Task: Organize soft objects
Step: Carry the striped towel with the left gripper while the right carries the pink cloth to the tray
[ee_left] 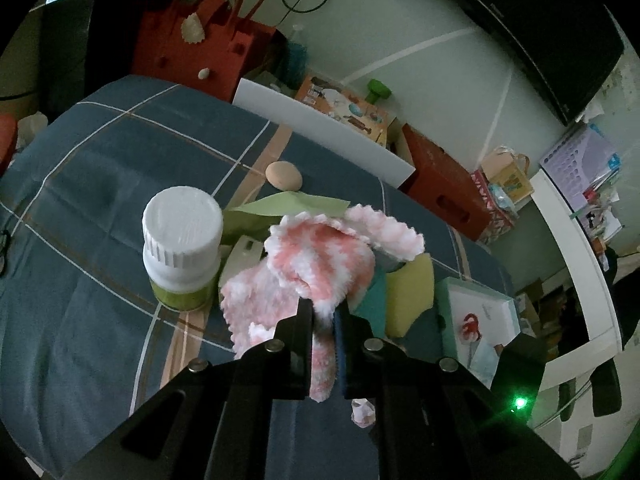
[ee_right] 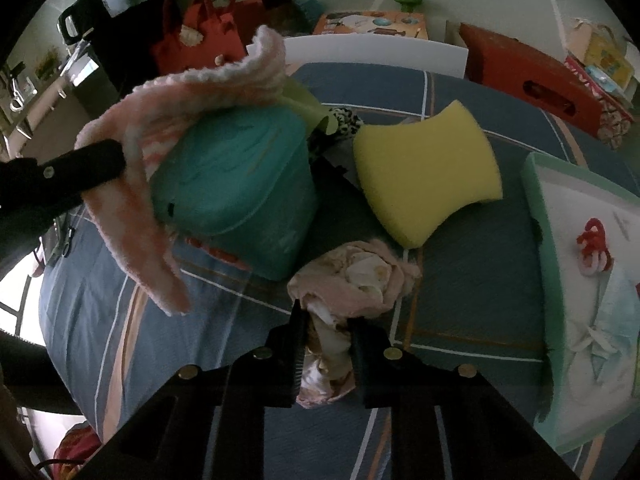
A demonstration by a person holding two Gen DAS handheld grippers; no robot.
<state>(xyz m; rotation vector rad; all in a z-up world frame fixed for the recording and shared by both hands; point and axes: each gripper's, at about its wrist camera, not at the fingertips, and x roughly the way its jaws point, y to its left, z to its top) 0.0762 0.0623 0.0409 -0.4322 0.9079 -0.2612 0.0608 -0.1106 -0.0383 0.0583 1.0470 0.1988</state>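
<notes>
Both tongs are pinching cloth: we see the left gripper [ee_left: 323,314] clamp the fluffy pink-and-white knitted cloth [ee_left: 316,264], hanging above the blue plaid tablecloth [ee_left: 100,168]; the right gripper [ee_right: 326,322] clamps the crumpled pale pink fabric [ee_right: 356,276], nearest the teal-rimmed tray [ee_right: 538,216] on its right.

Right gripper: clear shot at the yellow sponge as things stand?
Probably not yet. The right gripper is shut on a crumpled pink cloth, so its jaws are taken. The path itself looks free: the yellow sponge lies uncovered just beyond.
</notes>
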